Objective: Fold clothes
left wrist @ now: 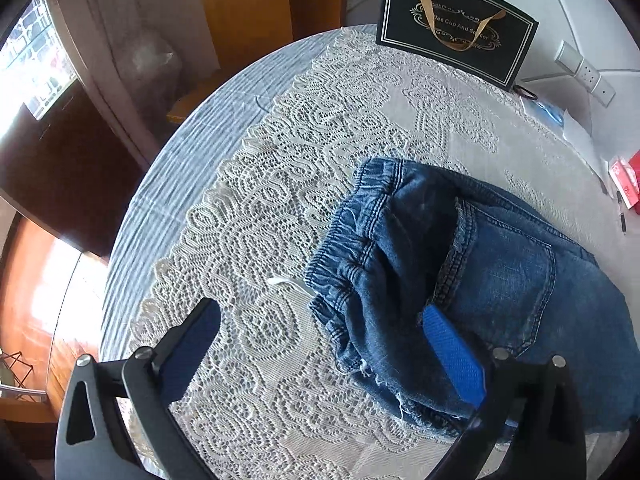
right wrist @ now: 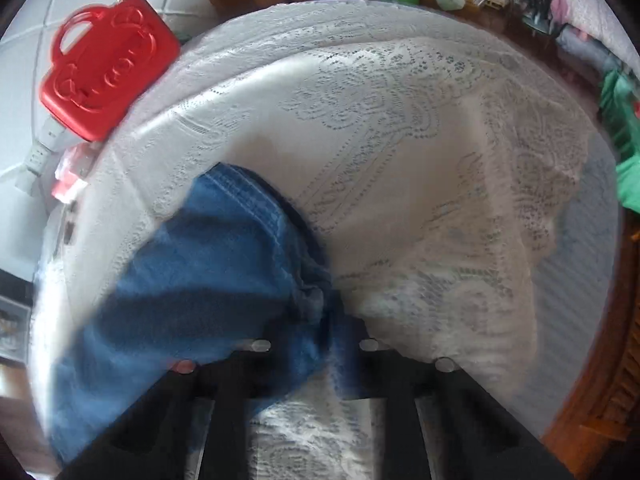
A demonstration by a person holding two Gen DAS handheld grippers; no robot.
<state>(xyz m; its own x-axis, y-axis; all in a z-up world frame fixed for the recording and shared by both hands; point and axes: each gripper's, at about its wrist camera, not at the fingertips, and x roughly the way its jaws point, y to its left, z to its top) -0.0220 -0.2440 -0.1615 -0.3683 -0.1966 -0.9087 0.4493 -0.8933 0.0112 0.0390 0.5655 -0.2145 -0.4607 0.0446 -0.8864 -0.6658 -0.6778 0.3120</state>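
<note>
Left gripper [left wrist: 320, 340] hovering over lace cloth [left wrist: 280, 160], fingers spread wide and gripping nothing; right blue pad [left wrist: 452, 354] overlapping the jeans [left wrist: 460, 252], touching or just above not determinable, probably poised to steady or take the waistband edge for a fold. Jeans lying bunched and partly doubled near the table's right side, waistband facing left. Black gift bag [left wrist: 456, 24] standing at the far edge, well apart; red packet [left wrist: 626, 180] near the right rim, neither blocking. Right gripper [right wrist: 320, 320] closing on a gathered denim fold, fingers drawn nearly together with cloth pinched between, blur hiding detail; apparently lifting it to carry over. Red case [right wrist: 108, 68] lying off the far left corner, clear of the path
</note>
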